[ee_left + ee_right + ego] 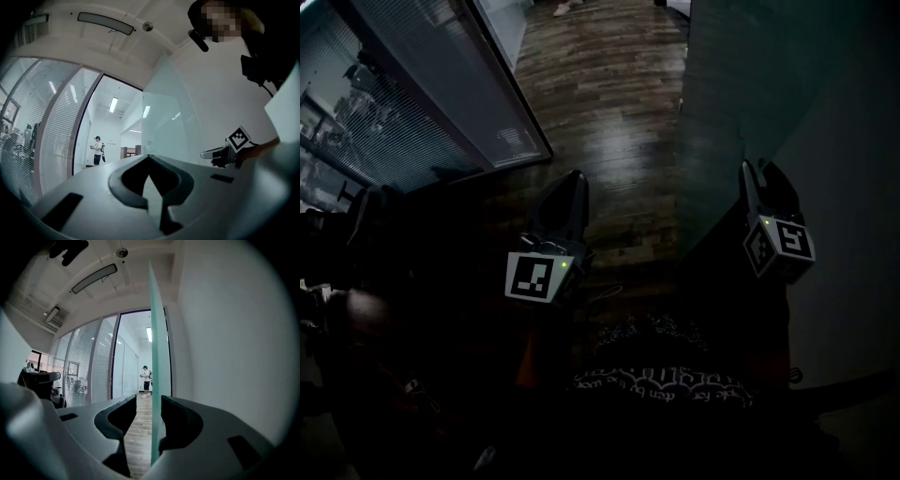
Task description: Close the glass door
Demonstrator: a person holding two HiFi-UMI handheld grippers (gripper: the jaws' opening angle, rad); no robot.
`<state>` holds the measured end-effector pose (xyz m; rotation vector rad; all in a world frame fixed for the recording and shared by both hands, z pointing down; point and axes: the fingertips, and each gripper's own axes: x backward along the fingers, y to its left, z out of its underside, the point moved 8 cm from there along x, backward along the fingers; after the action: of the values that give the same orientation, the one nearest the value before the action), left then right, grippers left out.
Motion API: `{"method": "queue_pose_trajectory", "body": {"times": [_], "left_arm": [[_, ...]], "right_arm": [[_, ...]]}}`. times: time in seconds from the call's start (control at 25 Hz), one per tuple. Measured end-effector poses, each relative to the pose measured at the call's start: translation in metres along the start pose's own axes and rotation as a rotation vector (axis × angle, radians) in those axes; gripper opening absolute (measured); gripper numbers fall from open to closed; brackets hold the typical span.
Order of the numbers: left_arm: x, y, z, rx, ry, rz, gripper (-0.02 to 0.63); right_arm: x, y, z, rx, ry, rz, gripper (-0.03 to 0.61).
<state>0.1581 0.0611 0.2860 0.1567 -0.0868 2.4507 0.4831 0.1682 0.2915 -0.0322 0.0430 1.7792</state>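
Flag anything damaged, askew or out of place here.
Nothing looks damaged or spilled. The glass door stands open, its edge between the parted jaws of the right tool. The left tool is shut and empty.

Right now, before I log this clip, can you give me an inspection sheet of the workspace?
Surface: dark wooden plank floor.
Job's things: frosted glass door, open, seen edge-on from the right gripper view.
Clutter: nothing seen.
Grippers: right gripper open, jaws either side of the door's edge; left gripper shut, empty.
Cables: nothing seen.
Surroundings: glass partition with slatted blinds; white wall; person standing far down the corridor.
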Motion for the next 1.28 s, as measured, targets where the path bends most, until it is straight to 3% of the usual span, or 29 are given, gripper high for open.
{"method": "queue_pose_trajectory", "body": {"times": [0.48, 1.28], "left_arm": [[0.057, 0.035, -0.010, 0.003, 0.007, -0.130, 0.000], [0.090, 0.079, -0.012, -0.030, 0.009, -0.303, 0.001]], "right_arm": [[-0.030, 0.069, -0.014, 0.020, 0.008, -0.149, 0.150], [-0.093, 0.169, -0.014, 0.066, 0.011, -0.428, 0.150]]}}
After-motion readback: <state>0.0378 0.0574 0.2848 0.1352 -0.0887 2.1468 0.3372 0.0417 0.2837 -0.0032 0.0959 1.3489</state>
